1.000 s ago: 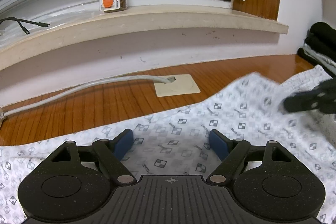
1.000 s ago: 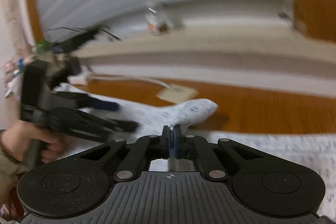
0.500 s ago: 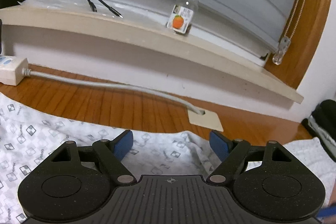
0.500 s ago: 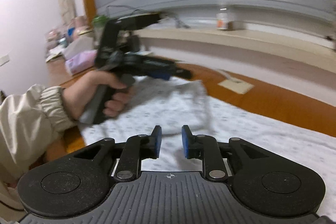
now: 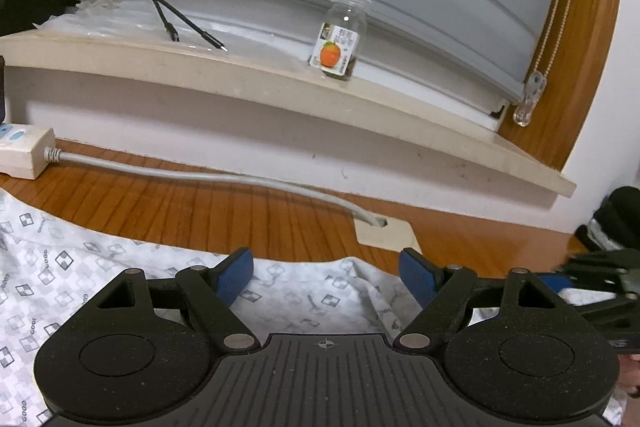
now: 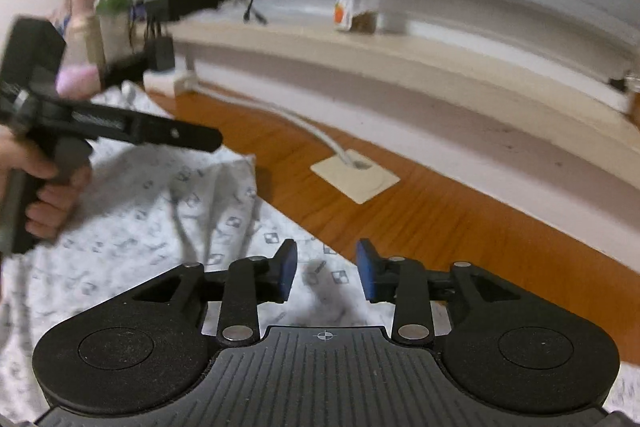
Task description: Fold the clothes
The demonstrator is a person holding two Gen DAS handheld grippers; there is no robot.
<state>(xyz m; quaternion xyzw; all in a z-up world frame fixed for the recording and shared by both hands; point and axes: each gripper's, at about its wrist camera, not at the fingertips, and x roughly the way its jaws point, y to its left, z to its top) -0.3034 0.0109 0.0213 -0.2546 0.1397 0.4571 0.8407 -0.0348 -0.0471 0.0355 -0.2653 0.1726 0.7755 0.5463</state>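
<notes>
A white garment [image 5: 80, 267] with small grey checked squares lies spread on the wooden table [image 5: 200, 211]. My left gripper [image 5: 326, 273] hovers over its far edge, open wide, with nothing between the blue pads [image 5: 236, 273]. My right gripper [image 6: 326, 273] is low over the same garment [image 6: 140, 207]. Its jaws are opening, and the cloth lies under them, not pinched. In the right wrist view a hand [image 6: 44, 195] holds the left gripper [image 6: 180, 137] at the left, above a folded-over part of the cloth. The right gripper's fingers [image 5: 592, 275] show at the right edge of the left wrist view.
A power strip [image 5: 20, 151] and its grey cable [image 5: 200, 177] run along the wall to a beige cable plate [image 5: 386, 233]. A glass jar [image 5: 340, 43] and loose black leads [image 5: 168, 15] sit on the sill. Dark folded clothes [image 5: 620, 219] are stacked at the far right.
The right gripper's jaws went from shut on a cloth fold to parted, leaving the cloth on the table. The left gripper rolled and shifted along the garment's far edge, staying open.
</notes>
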